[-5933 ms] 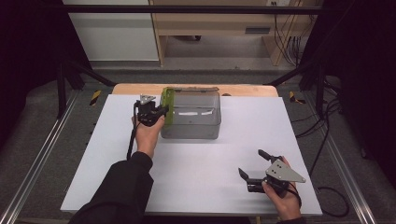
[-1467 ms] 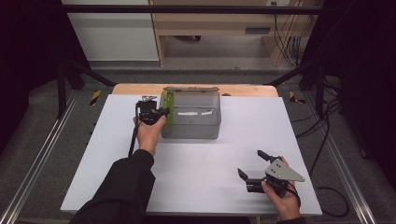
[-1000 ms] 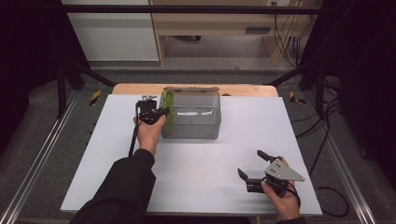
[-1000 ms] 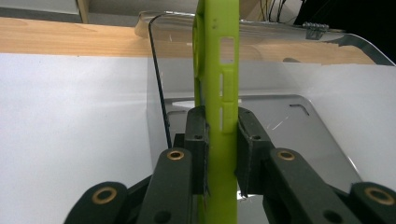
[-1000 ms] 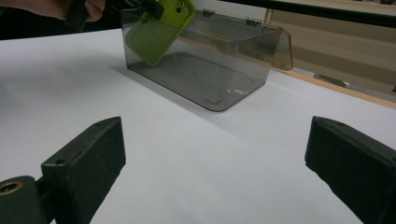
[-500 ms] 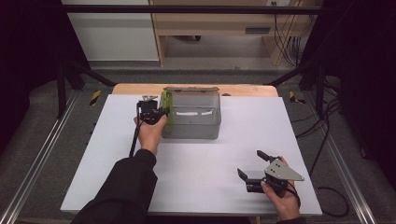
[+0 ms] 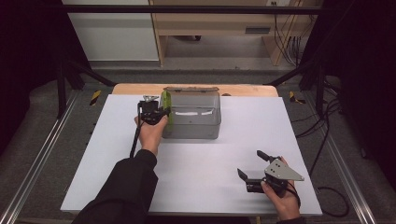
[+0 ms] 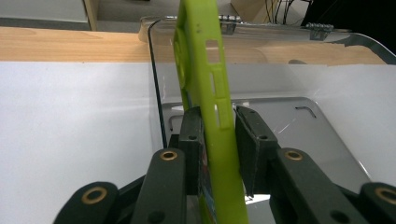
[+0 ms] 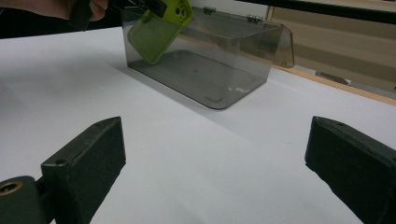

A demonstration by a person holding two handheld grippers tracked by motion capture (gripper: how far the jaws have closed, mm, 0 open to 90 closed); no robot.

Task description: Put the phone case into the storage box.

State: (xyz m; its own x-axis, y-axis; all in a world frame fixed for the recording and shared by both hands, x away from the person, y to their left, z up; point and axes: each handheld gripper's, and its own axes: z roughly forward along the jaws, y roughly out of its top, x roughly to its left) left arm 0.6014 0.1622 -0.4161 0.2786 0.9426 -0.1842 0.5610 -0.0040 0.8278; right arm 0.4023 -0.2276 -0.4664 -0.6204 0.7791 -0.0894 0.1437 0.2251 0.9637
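Observation:
A lime-green phone case (image 7: 166, 106) stands on edge inside the left end of a clear smoky plastic box (image 7: 198, 130) at the far middle of the white table. My left gripper (image 7: 158, 113) is shut on the case's lower part. In the left gripper view the case (image 8: 205, 88) rises between the two black pads (image 8: 194, 135), which lie against its faces. The jaws have just been opening a little with the case still between them. My right gripper (image 7: 250, 163) rests near the front right edge, open and empty. In the right gripper view my right gripper (image 9: 215, 154) faces the box (image 9: 233, 56) and the case (image 9: 159, 28).
The box's lid (image 7: 190, 88) hangs open behind it, over a wooden strip (image 7: 130, 88) at the table's far edge. Metal rails (image 7: 42, 154) run along both sides of the white tabletop (image 7: 210, 158). Cables (image 7: 322, 140) trail at the right.

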